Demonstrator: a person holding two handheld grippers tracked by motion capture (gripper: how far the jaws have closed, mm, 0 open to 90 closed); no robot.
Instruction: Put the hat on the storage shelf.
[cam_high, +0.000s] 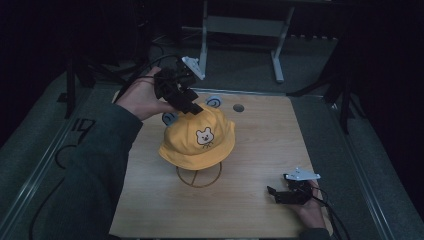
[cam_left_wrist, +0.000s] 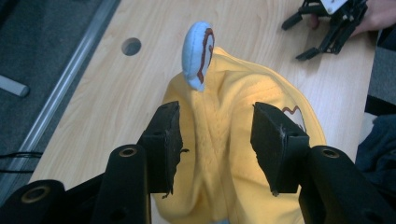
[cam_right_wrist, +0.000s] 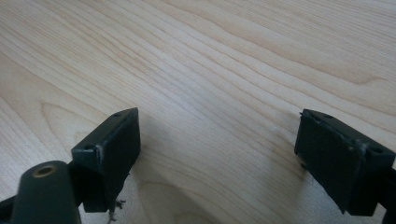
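Nearest the high camera, a dark green sleeve (cam_high: 85, 180) fills the lower left, forearm running up to the left hand (cam_high: 142, 97). At lower right the right gripper (cam_high: 274, 193) lies low on the table (cam_high: 260, 145) near its front right corner — jaws spread wide, nothing between them. Its own view confirms: two black blocky jaws set well apart over bare pale wood with long flowing grain lines.

Mid-table: yellow bucket hat (cam_high: 197, 140), soft cotton, floppy brim, small white bear face patch (cam_high: 203, 136) on the front. It sits on a wire stand (cam_high: 198, 176) — thin metal loop on the tabletop, visible below the front brim.

Farther back, the left gripper (cam_high: 192, 108) angles down onto the rear of the hat's crown. In the left gripper view the left gripper (cam_left_wrist: 215, 140) has jaws open, a ridge of bunched yellow fabric lying between the pads; the pads stand clear of the cloth on both sides, no pinch. Pad faces look matte and worn at the edges.

Pale blue padded ear (cam_left_wrist: 198, 55) with brown stitched outline stands upright on the crown just beyond the jaws. High view shows two blue ears (cam_high: 214, 101) behind the hat.

Round hole (cam_high: 238, 107) in the tabletop near the far edge. Beyond it, grey floor and a metal frame (cam_high: 240, 30).
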